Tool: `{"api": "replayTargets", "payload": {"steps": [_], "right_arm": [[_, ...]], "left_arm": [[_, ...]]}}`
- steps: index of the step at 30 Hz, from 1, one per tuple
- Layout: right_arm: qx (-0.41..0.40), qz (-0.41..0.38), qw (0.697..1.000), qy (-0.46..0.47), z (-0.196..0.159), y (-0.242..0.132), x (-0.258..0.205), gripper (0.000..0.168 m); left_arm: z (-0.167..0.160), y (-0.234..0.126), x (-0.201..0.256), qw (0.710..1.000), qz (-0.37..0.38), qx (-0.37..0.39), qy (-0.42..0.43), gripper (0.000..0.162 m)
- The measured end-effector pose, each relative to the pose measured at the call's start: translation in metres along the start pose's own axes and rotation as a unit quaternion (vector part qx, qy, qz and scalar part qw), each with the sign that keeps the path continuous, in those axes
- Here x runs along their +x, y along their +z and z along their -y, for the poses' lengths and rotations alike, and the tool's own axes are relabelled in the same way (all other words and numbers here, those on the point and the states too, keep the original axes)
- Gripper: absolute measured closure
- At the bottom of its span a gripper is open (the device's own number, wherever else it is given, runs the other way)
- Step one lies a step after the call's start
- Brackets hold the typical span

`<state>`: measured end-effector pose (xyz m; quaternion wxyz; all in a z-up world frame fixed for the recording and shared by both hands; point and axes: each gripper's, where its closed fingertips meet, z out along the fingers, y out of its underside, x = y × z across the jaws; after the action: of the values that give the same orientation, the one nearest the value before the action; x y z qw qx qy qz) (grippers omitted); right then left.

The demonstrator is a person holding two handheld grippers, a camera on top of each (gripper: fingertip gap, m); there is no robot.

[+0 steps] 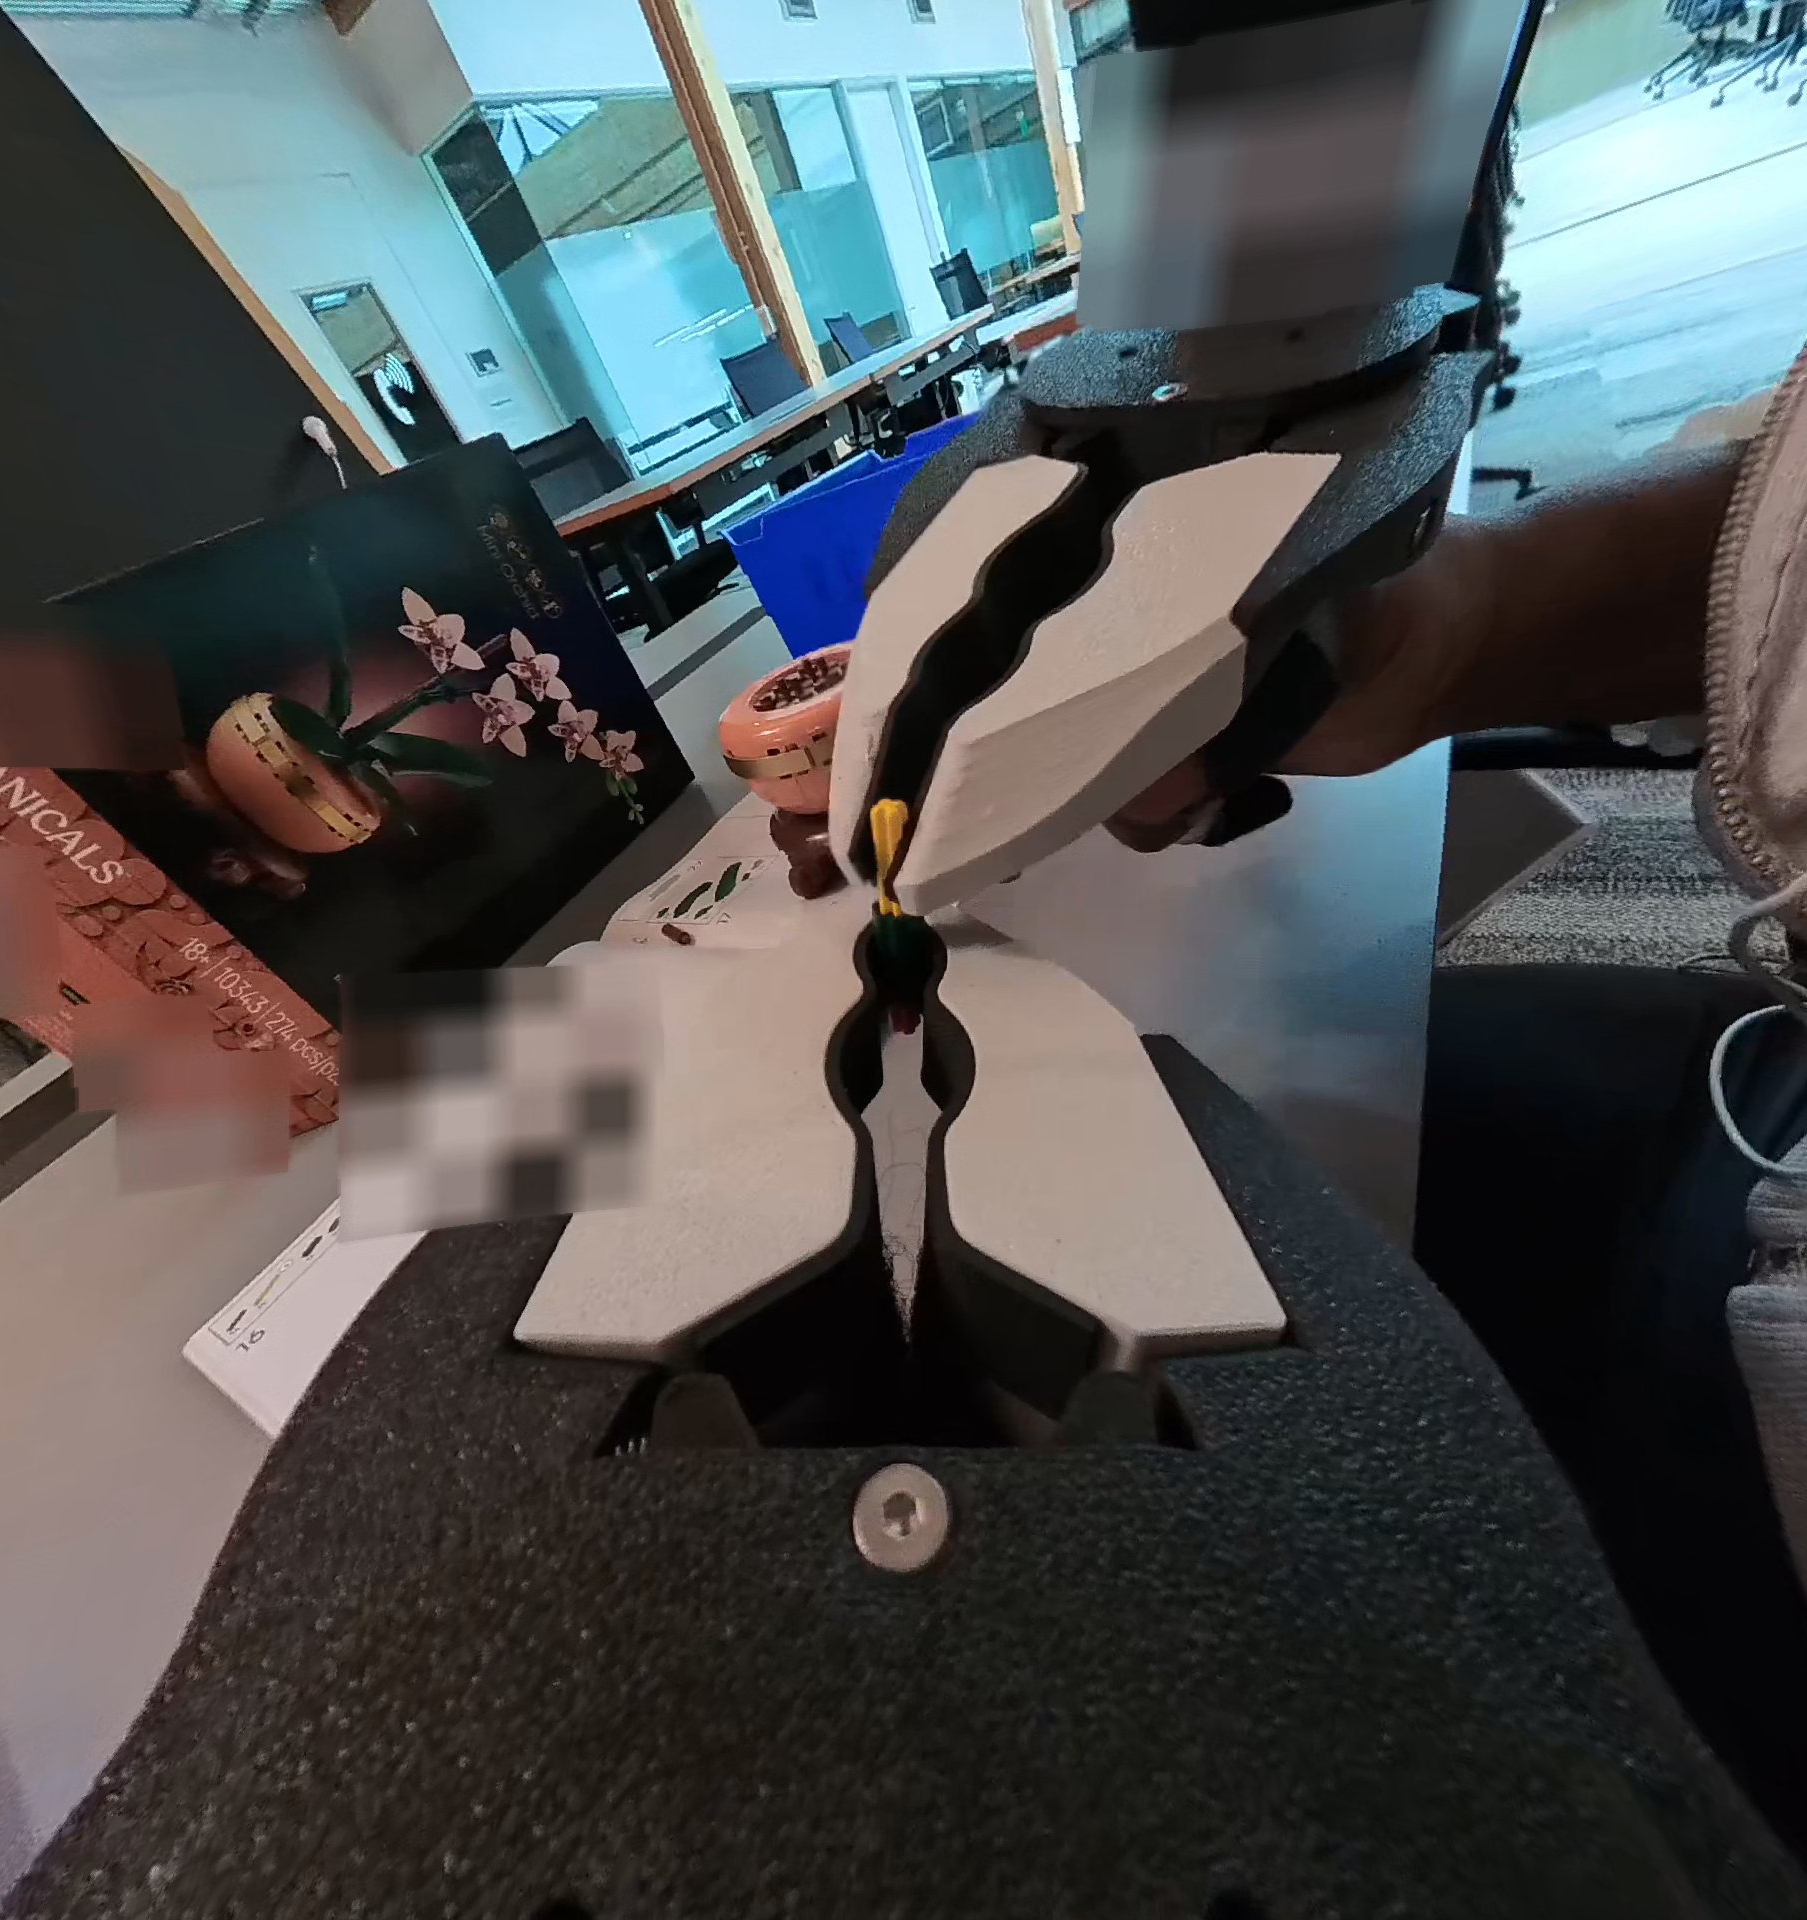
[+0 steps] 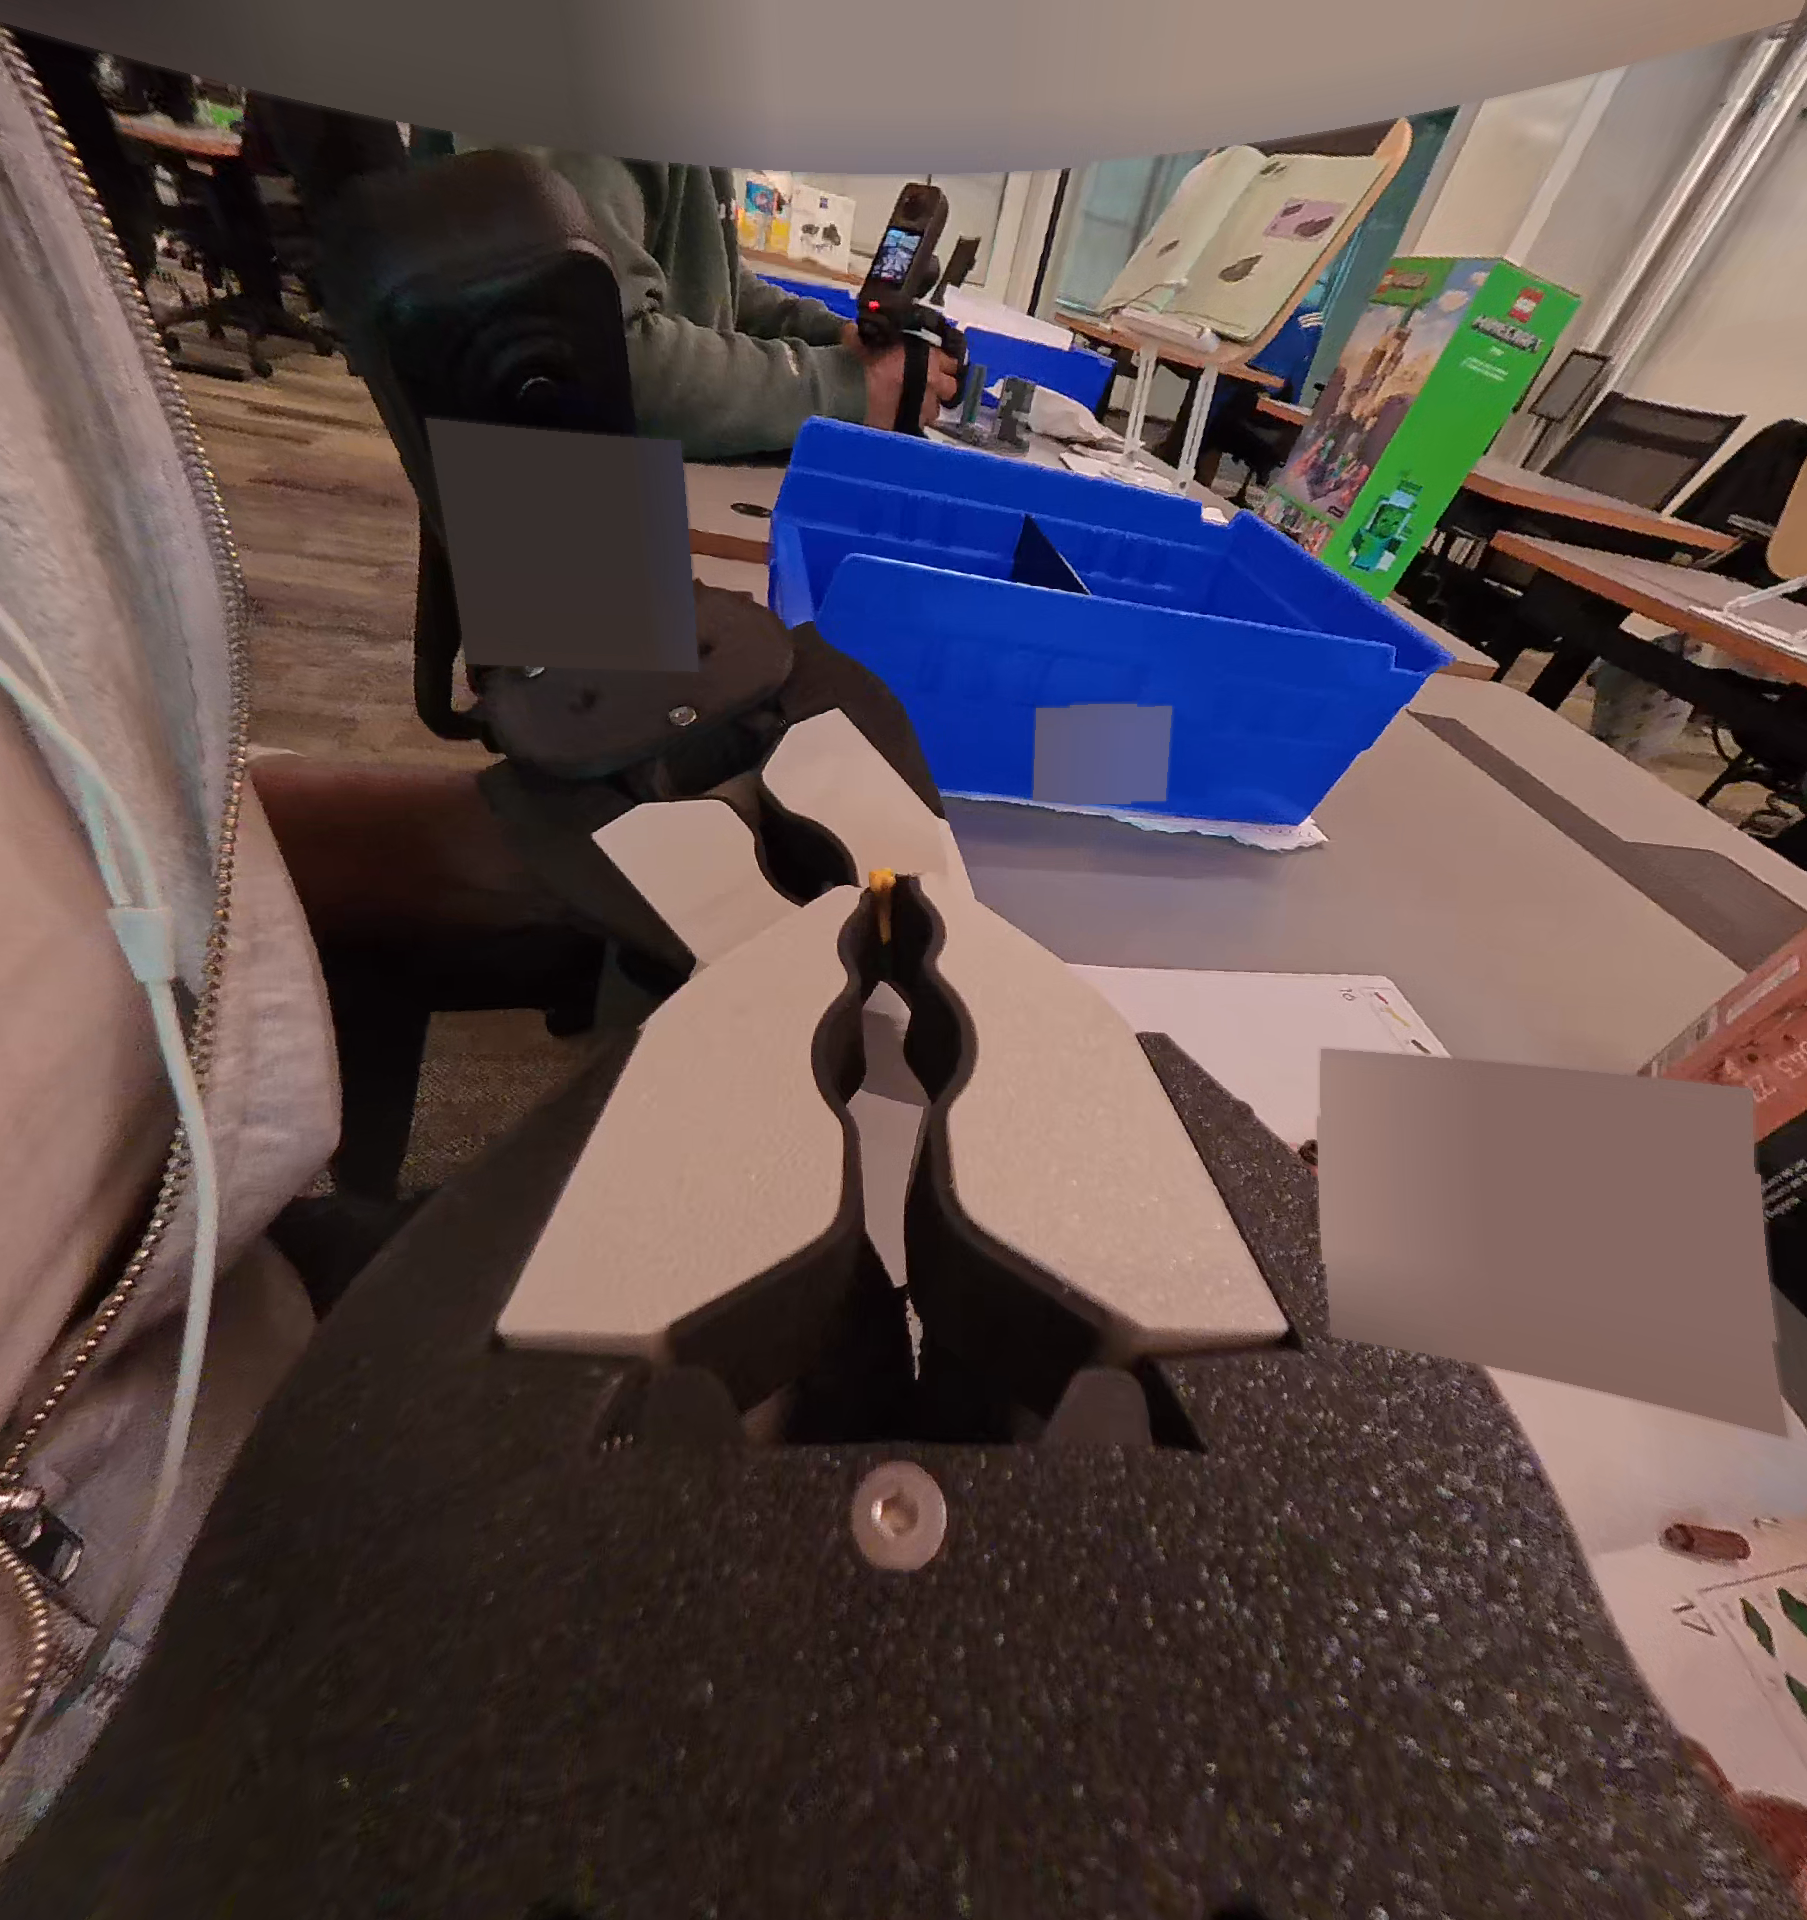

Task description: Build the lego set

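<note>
In the left wrist view my left gripper (image 1: 901, 951) is shut on a small dark green piece (image 1: 901, 987) with a dark red bit at its lower end. My right gripper (image 1: 883, 875) comes in from the upper right, shut on a thin yellow piece (image 1: 886, 826). The yellow piece's lower end touches the top of the green piece. In the right wrist view my right gripper (image 2: 886, 912) pinches the yellow piece (image 2: 881, 896) at its tips, and the left gripper's fingers (image 2: 701, 883) show just behind. Both are held above the grey table (image 1: 1190, 987).
A pink pot (image 1: 779, 717) with brown pieces stands behind the grippers, on an open instruction booklet (image 1: 712, 894). The flower set's box (image 1: 359, 727) leans at the left. A blue bin (image 2: 1086, 644) stands farther back. A small brown piece (image 2: 1704, 1541) lies on the booklet. Another person sits beyond. Only a small space, under 4 cm, lies between the two pairs of fingers.
</note>
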<state>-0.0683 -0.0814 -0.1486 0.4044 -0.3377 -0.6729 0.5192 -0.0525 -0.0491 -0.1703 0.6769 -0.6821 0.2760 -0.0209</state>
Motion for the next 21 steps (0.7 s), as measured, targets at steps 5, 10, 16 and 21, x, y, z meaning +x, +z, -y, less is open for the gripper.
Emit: {"api": "replayTargets", "payload": {"steps": [5,10,16,21], "right_arm": [[0.0,-0.013,1.0,0.001,-0.004,0.0,0.0,0.165],[-0.004,-0.016,1.0,0.012,-0.01,-0.001,0.0,0.165],[-0.004,-0.007,0.999,0.034,-0.014,-0.002,0.001,0.166],[0.001,-0.007,0.999,0.036,-0.015,-0.001,0.003,0.165]], "left_arm": [[-0.005,0.002,0.001,1.0,-0.003,-0.021,0.004,0.162],[-0.009,0.003,0.003,0.999,-0.009,-0.037,0.004,0.162],[-0.013,0.004,0.004,0.999,-0.009,-0.054,0.004,0.162],[-0.014,0.004,0.003,0.998,-0.006,-0.057,0.003,0.162]]}}
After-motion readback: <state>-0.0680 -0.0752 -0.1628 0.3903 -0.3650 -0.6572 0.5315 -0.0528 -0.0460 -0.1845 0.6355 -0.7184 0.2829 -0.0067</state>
